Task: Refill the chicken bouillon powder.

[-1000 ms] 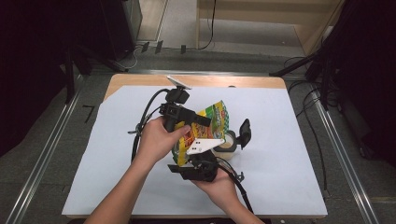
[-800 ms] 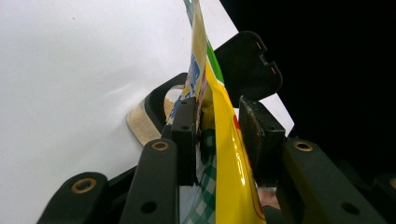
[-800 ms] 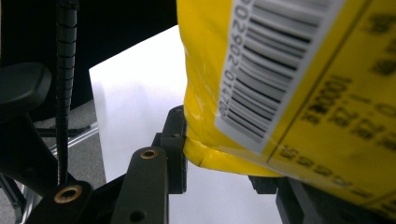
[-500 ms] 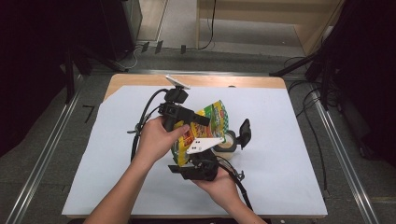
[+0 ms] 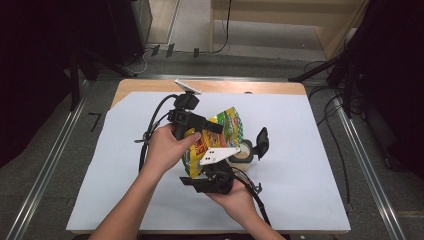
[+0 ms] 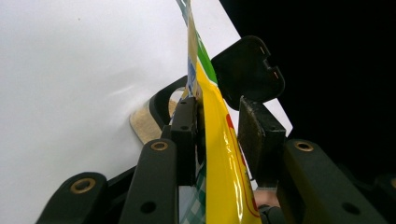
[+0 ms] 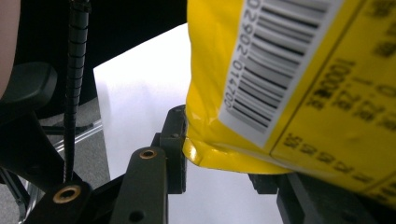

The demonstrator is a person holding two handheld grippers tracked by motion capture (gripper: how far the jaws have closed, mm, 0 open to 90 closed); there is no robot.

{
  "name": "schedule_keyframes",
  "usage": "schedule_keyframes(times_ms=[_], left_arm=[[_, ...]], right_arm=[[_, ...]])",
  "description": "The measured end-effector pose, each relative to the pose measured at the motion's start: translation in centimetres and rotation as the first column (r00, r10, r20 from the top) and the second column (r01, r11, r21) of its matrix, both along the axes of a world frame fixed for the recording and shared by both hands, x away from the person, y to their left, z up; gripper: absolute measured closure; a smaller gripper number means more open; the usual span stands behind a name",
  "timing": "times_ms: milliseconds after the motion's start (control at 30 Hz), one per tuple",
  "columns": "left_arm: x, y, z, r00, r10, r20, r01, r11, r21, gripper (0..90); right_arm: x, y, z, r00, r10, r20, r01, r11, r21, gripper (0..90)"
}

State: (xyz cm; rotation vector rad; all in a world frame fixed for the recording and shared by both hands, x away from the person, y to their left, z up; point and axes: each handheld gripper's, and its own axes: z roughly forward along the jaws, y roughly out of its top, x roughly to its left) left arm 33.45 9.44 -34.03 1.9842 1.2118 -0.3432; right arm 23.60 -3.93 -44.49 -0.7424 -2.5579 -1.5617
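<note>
A yellow snack bag [image 5: 220, 135] with green and red print hangs over the middle of the table, held between both grippers. My left gripper [image 5: 212, 127] grips its upper part from the left; in the left gripper view the bag [image 6: 219, 154] stands edge-on between the two pads [image 6: 187, 121]. From below, my right gripper [image 5: 207, 167] clamps the bag's lower corner [image 7: 219, 161], where a barcode [image 7: 271, 65] shows; its far jaw is hidden behind the bag. Just right of the bag, a round black container [image 5: 242, 154] with beige contents sits with its lid [image 5: 261, 142] flipped open.
White paper [image 5: 310, 165] covers the wooden table, whose bare far edge [image 5: 240, 86] shows. Cables trail from both grippers across the paper. Metal rails run along both sides of the table. Dark stands and cables crowd the floor to the right.
</note>
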Motion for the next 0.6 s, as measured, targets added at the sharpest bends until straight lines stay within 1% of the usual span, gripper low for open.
schedule_keyframes(times_ms=[100,300,433,500,533,600], left_arm=[[-0.02,0.1,0.07,1.0,0.006,0.004,-0.006,1.0,-0.006,68.4],[-0.07,0.2,0.18,1.0,0.006,0.004,-0.006,1.0,-0.006,67.8],[-0.22,0.14,0.34,0.9999,0.002,0.011,-0.002,1.0,-0.007,67.4],[-0.29,0.09,0.4,0.9999,-0.002,0.01,0.002,1.0,-0.007,67.3],[-0.32,0.05,0.42,0.9999,-0.002,0.011,0.002,1.0,-0.005,67.2],[-0.34,-0.03,0.37,0.9999,-0.001,0.014,0.001,1.0,-0.004,67.2]], right_arm=[[0.04,-0.07,0.05,0.9999,-0.004,0.013,0.004,1.0,-0.003,65.5],[0.11,-0.25,0.08,0.9999,-0.011,-0.002,0.011,0.9999,0.006,65.5],[0.14,-0.28,0.08,1.0,-0.009,-0.002,0.009,0.9999,0.011,65.6],[0.18,-0.31,0.05,0.9999,-0.01,-0.008,0.01,0.9998,0.017,65.6],[0.19,-0.35,0.06,0.9997,-0.013,-0.019,0.013,0.9997,0.019,65.7],[0.27,-0.39,-0.03,0.9997,-0.013,-0.021,0.013,0.9996,0.023,65.7]])
